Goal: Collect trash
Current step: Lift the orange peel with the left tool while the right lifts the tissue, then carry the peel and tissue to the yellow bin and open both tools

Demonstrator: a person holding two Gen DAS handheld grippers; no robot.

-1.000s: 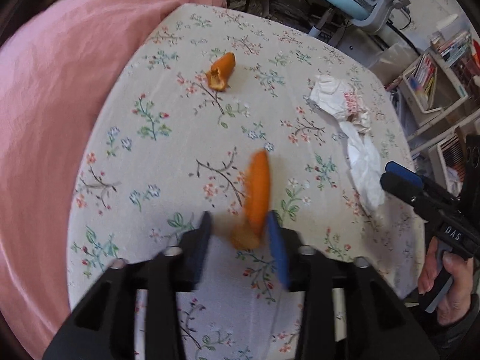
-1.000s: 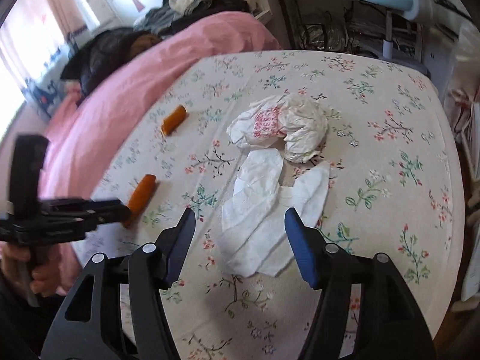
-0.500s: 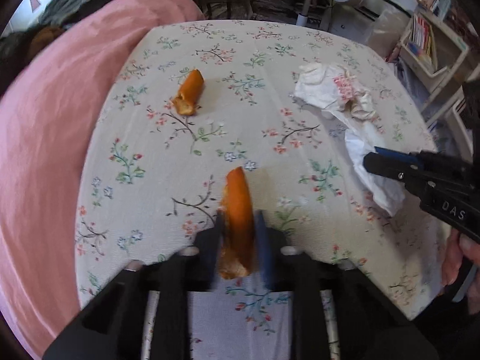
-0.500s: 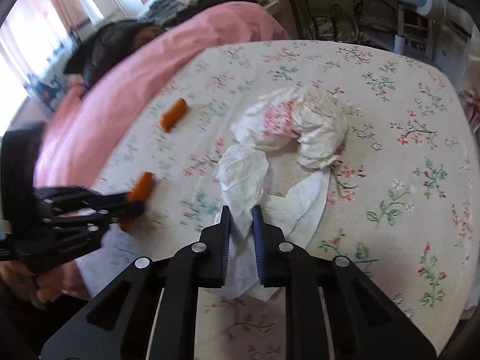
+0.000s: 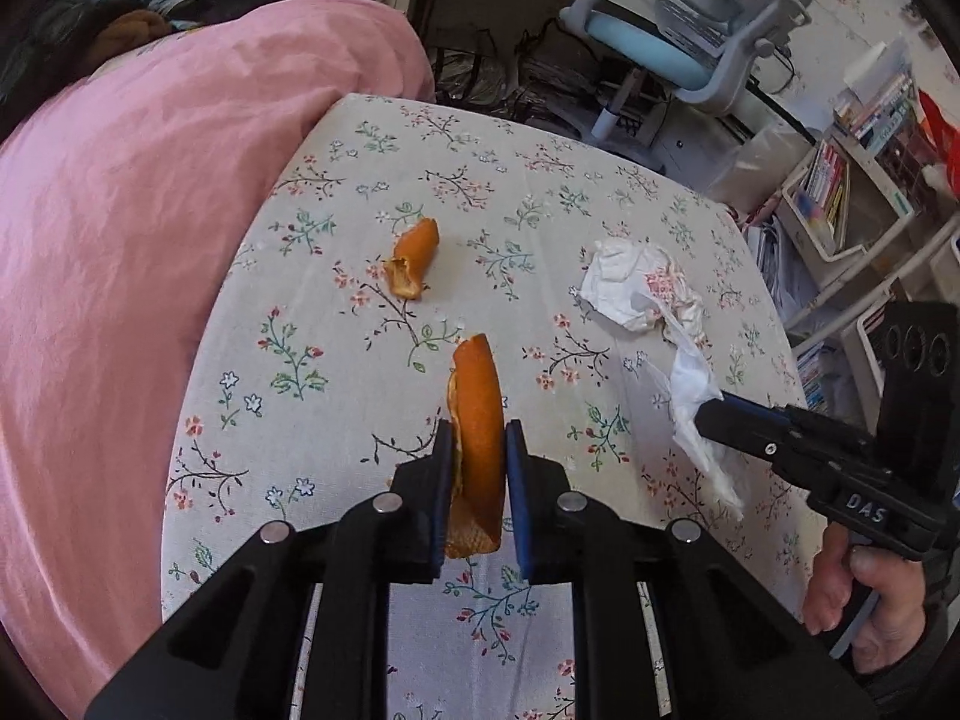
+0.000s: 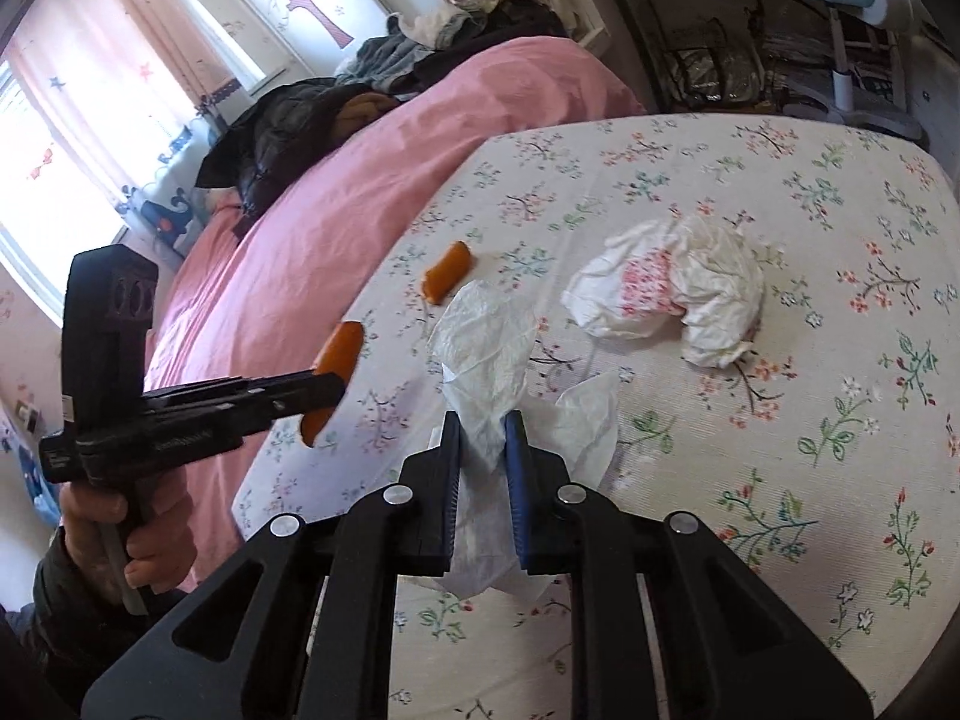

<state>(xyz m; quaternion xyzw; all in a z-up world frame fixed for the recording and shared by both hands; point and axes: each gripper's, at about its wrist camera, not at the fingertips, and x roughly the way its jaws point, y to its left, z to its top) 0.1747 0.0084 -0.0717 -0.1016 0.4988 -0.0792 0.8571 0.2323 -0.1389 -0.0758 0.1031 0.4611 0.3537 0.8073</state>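
Observation:
My left gripper (image 5: 478, 450) is shut on an orange peel (image 5: 477, 420) and holds it above the floral tablecloth (image 5: 336, 420); it also shows at the left of the right wrist view (image 6: 336, 396). My right gripper (image 6: 483, 438) is shut on a white tissue (image 6: 489, 348), lifted off the table; it also shows in the left wrist view (image 5: 705, 411). A second orange peel (image 5: 413, 267) lies on the table further away. A crumpled white tissue with pink print (image 6: 672, 288) lies to the right of it.
A pink blanket (image 5: 132, 228) covers the bed along the table's left edge. An office chair (image 5: 684, 42) stands beyond the far edge. Bookshelves (image 5: 840, 192) stand at the right. Another flat tissue (image 6: 591, 426) lies under my right gripper.
Both grippers closed, the left on the orange peel and the right on the white tissue, and both have lifted their pieces off the table.

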